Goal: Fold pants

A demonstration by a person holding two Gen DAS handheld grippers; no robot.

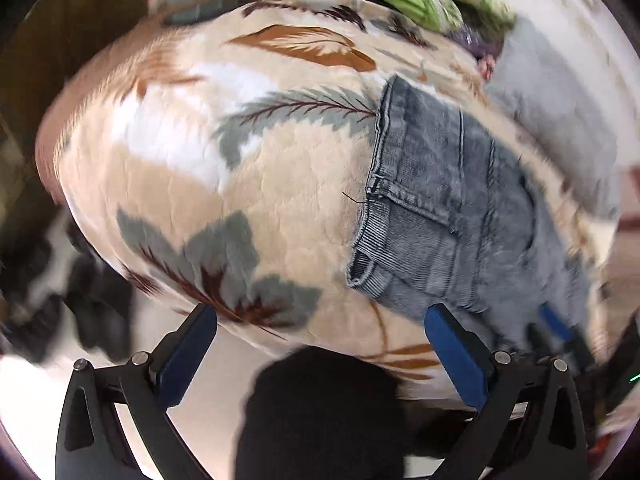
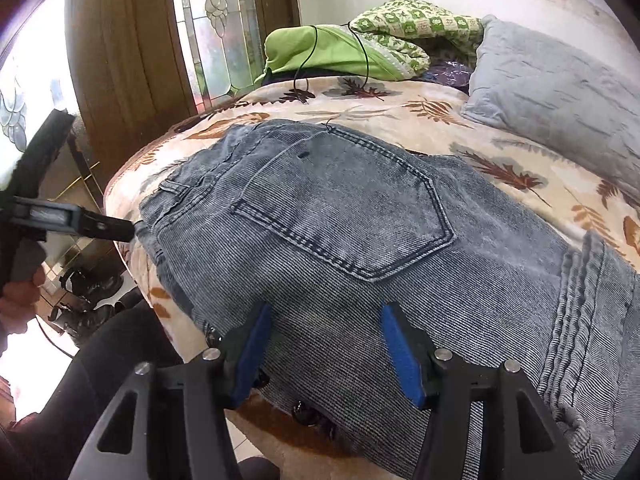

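Note:
Grey-blue jeans (image 2: 340, 216) lie flat on a leaf-print blanket (image 2: 440, 116) on the bed, back pocket up, waistband toward the left. They also show in the left wrist view (image 1: 448, 208), at the right. My left gripper (image 1: 320, 332) is open and empty, over the blanket just left of the waistband; in the right wrist view its fingers (image 2: 108, 228) sit at the waistband edge. My right gripper (image 2: 326, 336) is open and empty, hovering over the jeans near the bed's front edge.
A grey pillow (image 2: 560, 100) lies at the back right of the bed. Green bedding (image 2: 360, 48) and a thin black cable (image 2: 308, 60) lie at the back. A wooden door frame (image 2: 120, 60) and dark shoes on the floor (image 2: 88, 292) are at the left.

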